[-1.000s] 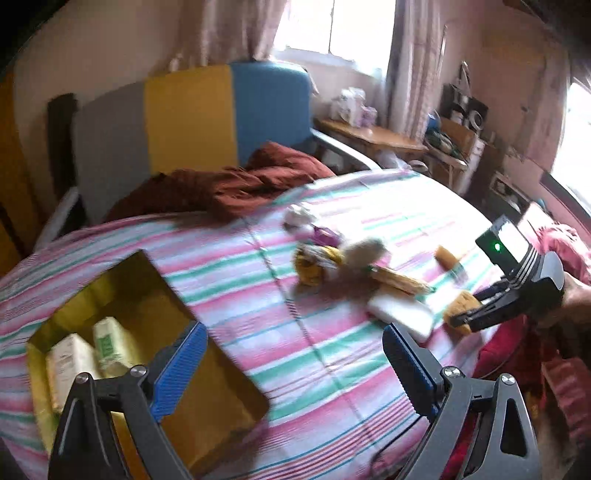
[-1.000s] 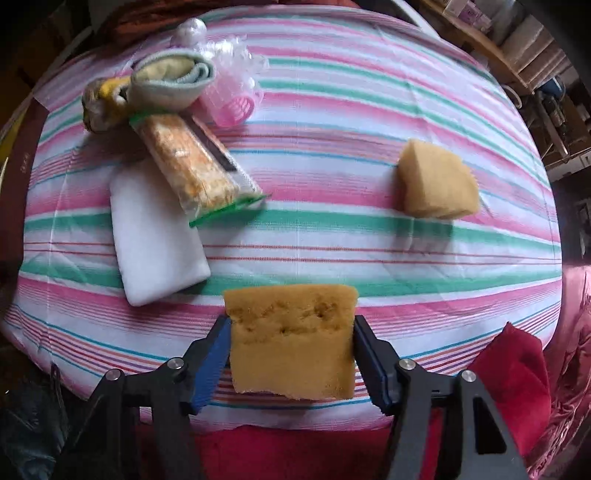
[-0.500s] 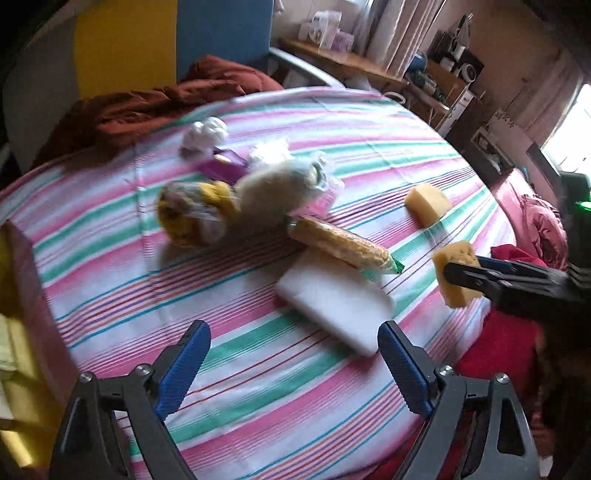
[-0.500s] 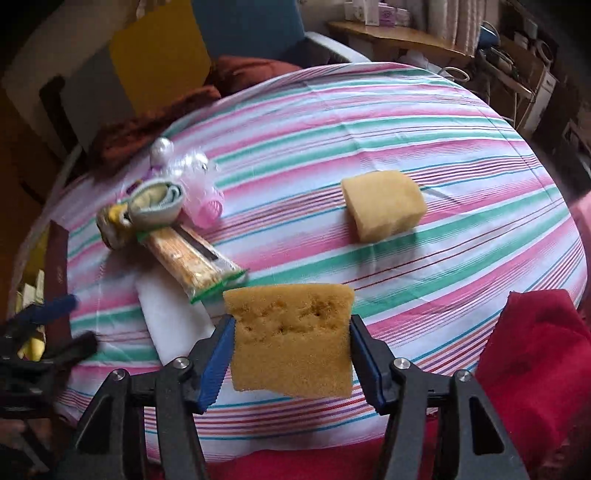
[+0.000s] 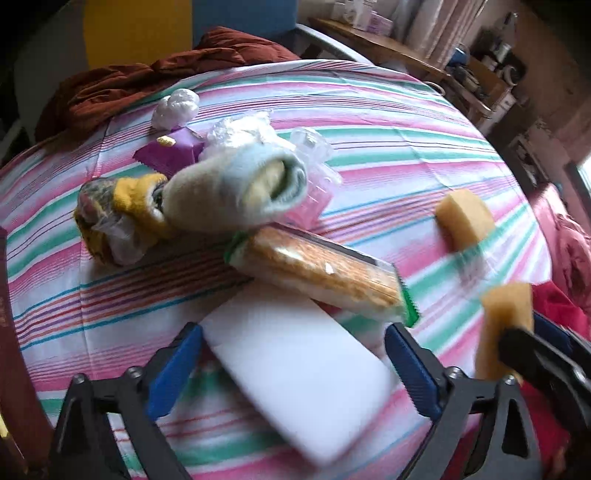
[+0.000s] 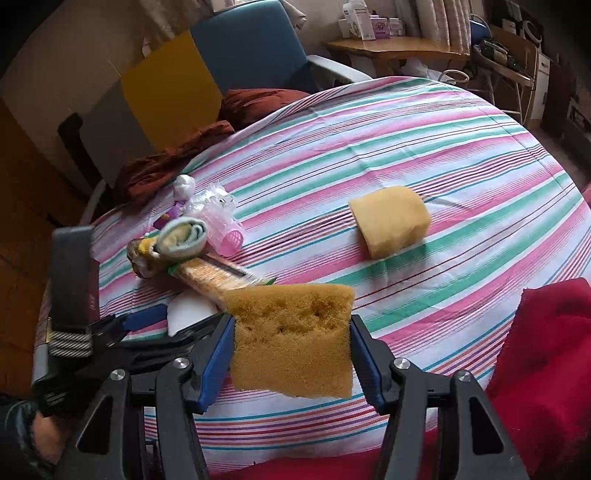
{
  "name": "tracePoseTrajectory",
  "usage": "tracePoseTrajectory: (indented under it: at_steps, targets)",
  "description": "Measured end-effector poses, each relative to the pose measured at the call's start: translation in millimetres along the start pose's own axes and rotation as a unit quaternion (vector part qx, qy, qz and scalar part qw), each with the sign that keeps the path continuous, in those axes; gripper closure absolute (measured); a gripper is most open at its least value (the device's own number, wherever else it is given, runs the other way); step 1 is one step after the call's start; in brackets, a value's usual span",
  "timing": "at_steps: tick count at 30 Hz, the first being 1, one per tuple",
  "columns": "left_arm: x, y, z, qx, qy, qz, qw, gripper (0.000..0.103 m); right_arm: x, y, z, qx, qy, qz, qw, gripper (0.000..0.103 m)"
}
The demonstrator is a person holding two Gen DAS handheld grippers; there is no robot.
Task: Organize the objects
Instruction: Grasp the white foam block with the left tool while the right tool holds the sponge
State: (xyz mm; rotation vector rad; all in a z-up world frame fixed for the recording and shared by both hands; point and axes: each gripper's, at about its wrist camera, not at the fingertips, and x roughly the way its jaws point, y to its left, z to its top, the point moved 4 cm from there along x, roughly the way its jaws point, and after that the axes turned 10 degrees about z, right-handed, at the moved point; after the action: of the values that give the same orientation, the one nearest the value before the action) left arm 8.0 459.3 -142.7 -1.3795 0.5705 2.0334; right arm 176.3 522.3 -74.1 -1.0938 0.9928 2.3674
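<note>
Spreading out ahead of both your tools is the striped tablecloth [image 6: 424,122]. Between your left gripper's [image 5: 293,363] wide-apart fingers lies the white foam block [image 5: 295,373], with the cracker packet [image 5: 321,273] just beyond it. Your right gripper [image 6: 291,345] pinches a yellow sponge [image 6: 291,343]; a second sponge [image 6: 391,219] sits ahead and slightly right of it.

- No text, label, brand or number can be read in either view.
- The purple packet [image 5: 168,153] in the upper left of the left wrist view bears a small yellow mark, too blurred to read.
- Boxes [image 6: 364,22] on the wooden side table at the top of the right wrist view carry print too small to read.
</note>
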Motion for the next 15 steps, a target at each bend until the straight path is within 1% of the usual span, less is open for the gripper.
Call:
tracePoseTrajectory:
  at_steps: [2,4,5,6,7,8,9,10,13,15]
  targets:
    - [5.3,1.4,-0.6,0.009,0.004,0.007,0.9999,0.007,-0.1,-0.2,0.3,0.0,0.0,0.005,1.0,0.042]
    - [6.3,8.7,-5.0,0.023,-0.004,0.005,0.9997,0.023,0.6,0.8,-0.2,-0.002,0.002,0.009,1.0,0.042]
    - [3.5,11.6,-7.4,0.038,-0.013,0.005,0.9992,0.028,1.1,1.1,-0.1,-0.002,0.004,0.01,1.0,0.042]
    - [0.1,16.4,-10.9,0.057,-0.022,0.008,0.9981,0.04,2.0,1.3,-0.1,-0.004,0.007,0.011,1.0,0.042]
    - [-1.6,20.6,-13.1,0.066,-0.027,0.008,0.9974,0.051,2.1,1.4,-0.3,-0.005,0.009,0.013,1.0,0.042]
    - [-3.2,25.4,-15.1,0.073,-0.031,0.007,0.9968,0.057,2.7,1.9,-0.2,-0.007,0.012,0.012,1.0,0.042]
    - [-4.9,32.2,-17.3,0.078,-0.034,0.003,0.9964,0.068,3.3,1.9,-0.5,-0.007,0.013,0.011,1.0,0.042]
    - [-6.4,38.7,-19.4,0.077,-0.034,-0.001,0.9964,0.075,3.5,2.3,-0.7,-0.008,0.013,0.009,1.0,0.042]
    - [-11.2,52.3,-26.2,0.075,-0.03,-0.024,0.9965,0.076,4.5,2.4,-0.5,-0.007,0.016,0.004,1.0,0.042]
    - [-16.0,54.3,-35.4,0.092,-0.033,-0.028,0.9949,0.074,4.4,1.6,-0.5,-0.006,0.017,0.0,1.0,0.042]
